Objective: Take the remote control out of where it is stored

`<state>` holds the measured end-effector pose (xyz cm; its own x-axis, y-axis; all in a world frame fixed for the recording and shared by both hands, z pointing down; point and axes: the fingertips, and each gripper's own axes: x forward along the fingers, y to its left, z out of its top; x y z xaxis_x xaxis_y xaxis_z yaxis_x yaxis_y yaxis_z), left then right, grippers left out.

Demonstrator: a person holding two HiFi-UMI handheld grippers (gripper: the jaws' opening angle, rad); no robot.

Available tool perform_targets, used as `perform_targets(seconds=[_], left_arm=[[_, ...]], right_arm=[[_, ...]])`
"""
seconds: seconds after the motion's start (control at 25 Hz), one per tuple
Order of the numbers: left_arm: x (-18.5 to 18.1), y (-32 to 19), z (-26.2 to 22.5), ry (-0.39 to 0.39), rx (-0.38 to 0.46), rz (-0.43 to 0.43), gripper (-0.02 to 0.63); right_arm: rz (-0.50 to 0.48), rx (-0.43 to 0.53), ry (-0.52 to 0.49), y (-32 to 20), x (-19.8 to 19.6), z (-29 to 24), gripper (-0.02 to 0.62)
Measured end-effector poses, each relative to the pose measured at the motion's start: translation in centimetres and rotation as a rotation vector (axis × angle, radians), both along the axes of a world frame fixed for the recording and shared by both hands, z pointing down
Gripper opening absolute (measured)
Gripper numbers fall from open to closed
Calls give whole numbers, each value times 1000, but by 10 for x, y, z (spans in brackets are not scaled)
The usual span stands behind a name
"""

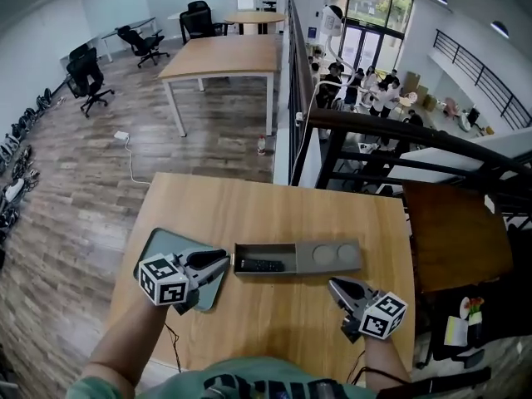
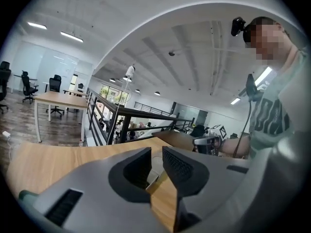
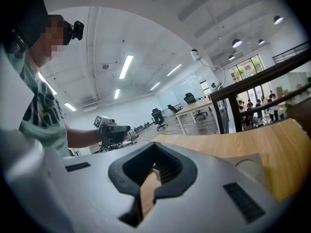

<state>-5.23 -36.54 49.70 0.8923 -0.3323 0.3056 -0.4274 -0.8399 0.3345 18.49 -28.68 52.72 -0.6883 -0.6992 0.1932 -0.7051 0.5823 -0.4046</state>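
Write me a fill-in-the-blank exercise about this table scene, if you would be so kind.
1. The remote control lies inside the grey storage box, at the end nearer the person's ___ gripper.
2. The box's other end has ___ round recesses.
3. The left gripper has its jaws slightly apart, with ___ between them.

Missing words: left; two; nothing

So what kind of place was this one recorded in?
Probably an open-plan office on a mezzanine: wooden tables, wheeled office chairs, and a black railing overlooking people on a lower floor.
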Motion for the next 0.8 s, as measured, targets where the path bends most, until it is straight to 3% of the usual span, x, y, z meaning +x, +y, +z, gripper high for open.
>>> perform_targets(seconds=[0.16,0.32,0.56,0.8], left_arm=[[31,-16,27,-88,-30,121,118],[61,-32,61,-250,-45,223,170],[86,-61,117,-514,-25,378,172],[99,-57,193,-810,-14,644,172]], right_arm=[[25,26,-13,-14,10,-2,3],[25,32,-32,-24,17,2,3],[39,6,-49,-25,29,21,3],[70,-16,-68,-23,47,36,3]])
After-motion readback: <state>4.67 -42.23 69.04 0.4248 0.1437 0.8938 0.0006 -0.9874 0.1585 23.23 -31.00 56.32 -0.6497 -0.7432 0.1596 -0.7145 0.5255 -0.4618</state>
